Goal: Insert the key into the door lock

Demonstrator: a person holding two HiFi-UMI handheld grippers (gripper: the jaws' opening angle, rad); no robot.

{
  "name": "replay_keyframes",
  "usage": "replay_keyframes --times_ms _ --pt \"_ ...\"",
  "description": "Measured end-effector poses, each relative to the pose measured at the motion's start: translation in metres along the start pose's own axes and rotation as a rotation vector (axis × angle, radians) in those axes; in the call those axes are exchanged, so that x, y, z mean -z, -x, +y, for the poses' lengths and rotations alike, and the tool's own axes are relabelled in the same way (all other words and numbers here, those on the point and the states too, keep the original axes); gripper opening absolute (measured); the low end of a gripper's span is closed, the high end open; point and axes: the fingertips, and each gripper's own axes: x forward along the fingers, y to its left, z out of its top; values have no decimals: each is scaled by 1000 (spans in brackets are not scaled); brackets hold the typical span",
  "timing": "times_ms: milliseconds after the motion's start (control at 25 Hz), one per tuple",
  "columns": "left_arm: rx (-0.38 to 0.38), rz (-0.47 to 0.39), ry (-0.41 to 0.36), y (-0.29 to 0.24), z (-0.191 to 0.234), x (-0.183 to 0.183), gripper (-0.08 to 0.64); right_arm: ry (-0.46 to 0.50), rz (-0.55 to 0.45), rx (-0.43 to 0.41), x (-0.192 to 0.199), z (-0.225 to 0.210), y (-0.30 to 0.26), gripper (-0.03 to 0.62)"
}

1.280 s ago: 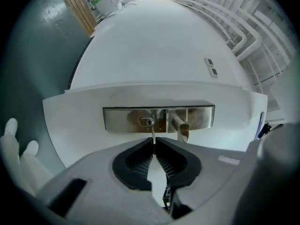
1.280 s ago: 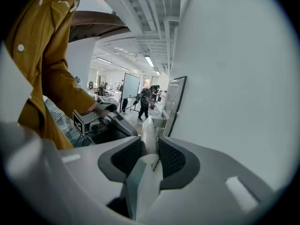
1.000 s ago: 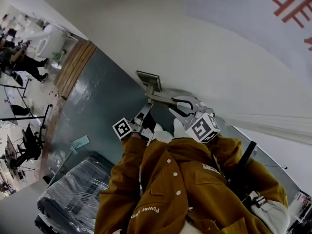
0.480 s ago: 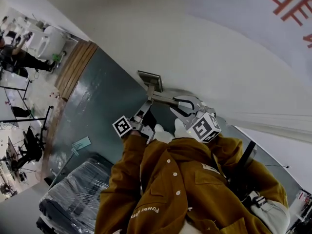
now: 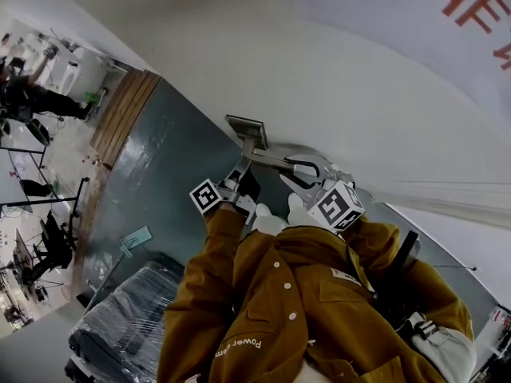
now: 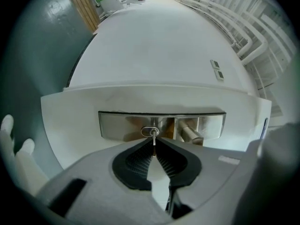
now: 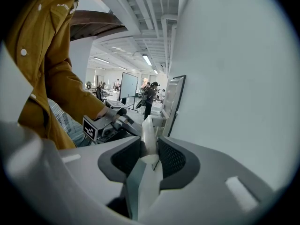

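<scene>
Steel lock plate (image 6: 117, 124) carried the keyhole (image 6: 147, 131), with the key (image 6: 153, 138) tip at it. Left gripper (image 6: 153, 147) pinched the key, jaws starting to open; right gripper (image 7: 149, 143) clamped the door handle (image 7: 149, 125). Recommended: push straight and level, handle held steady.

The white door (image 6: 70, 116) carries a steel lock plate (image 6: 117, 123) at frame centre, with keyhole (image 6: 150, 131) and handle (image 6: 190, 134).

jacket (image 5: 279, 309): mustard-brown, pale buttons (image 5: 292, 315), white sleeve lettering | gloves (image 5: 268, 223): white | strap (image 5: 402, 263): black, at shoulder
</scene>
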Motion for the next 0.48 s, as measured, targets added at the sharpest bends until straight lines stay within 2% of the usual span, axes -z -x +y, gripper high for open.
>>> replay_keyframes --times_ms 120,200,240,360,440,480 --pt "8 3 -41 1 -5 2 41 -18 -1 24 -4 -3 0 131" --pt "-31 18 -109 10 -4 6 103 -65 -33 55 -13 -6 4 178" --pt "-86 25 -186 20 0 5 115 -94 -64 64 -21 -8 8 179" --pt "-286 8 -547 60 -5 -7 118 -98 -165 77 -56 -17 24 156" --pt "-319 -30 -757 77 -41 -9 94 -85 -271 97 -85 -26 37 91" --pt "-300 -52 -827 81 -64 -6 71 -110 -337 119 -98 -31 43 11"
